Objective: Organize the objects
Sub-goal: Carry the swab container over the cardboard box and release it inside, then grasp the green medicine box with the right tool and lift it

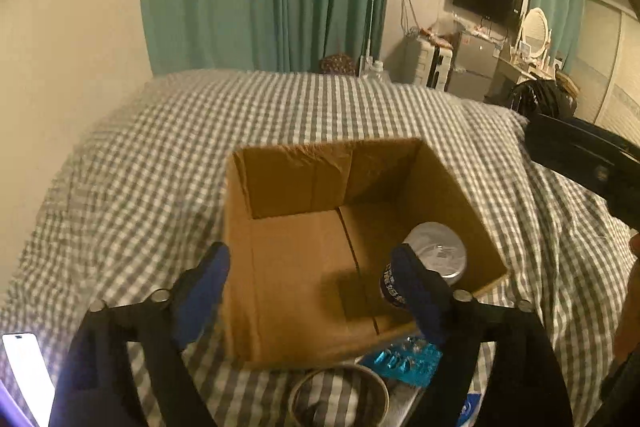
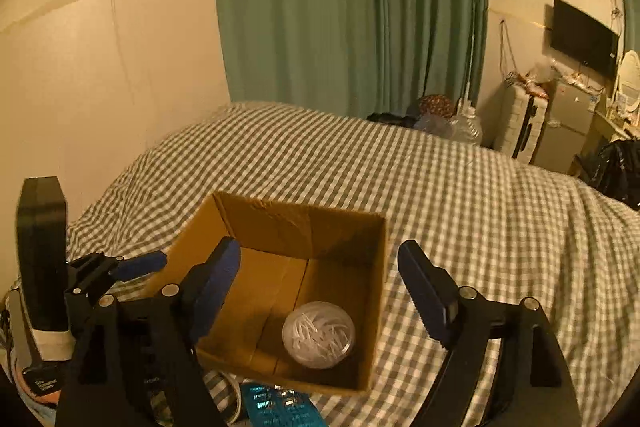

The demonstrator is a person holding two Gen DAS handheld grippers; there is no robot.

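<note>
Left wrist view: right finger (image 1: 416, 291) of the left gripper (image 1: 308, 291) covers part of a dark printed cylinder (image 1: 390, 289) low in the cardboard box (image 1: 280, 187); print unreadable, and cannot tell whether the pad touches it. Roll of tape (image 1: 340, 399) and blue blister pack (image 1: 404, 363) lie on the checked bedspread (image 1: 160, 147) just in front of the box, both partly cut off by the gripper frame. Bright phone screen (image 1: 24, 375) clipped at the left edge. Left gripper spread wide, nothing clamped between its jaws, poised over the box's near wall. Right wrist view: right gripper (image 2: 320, 291) also released and empty, jaws straddling the box's near-right part. Clear round container (image 2: 319, 335), white sticks inside, rests on the box floor at the near right corner, below and between the right gripper's fingers, apart from both. Pack's lower half out of frame here
</note>
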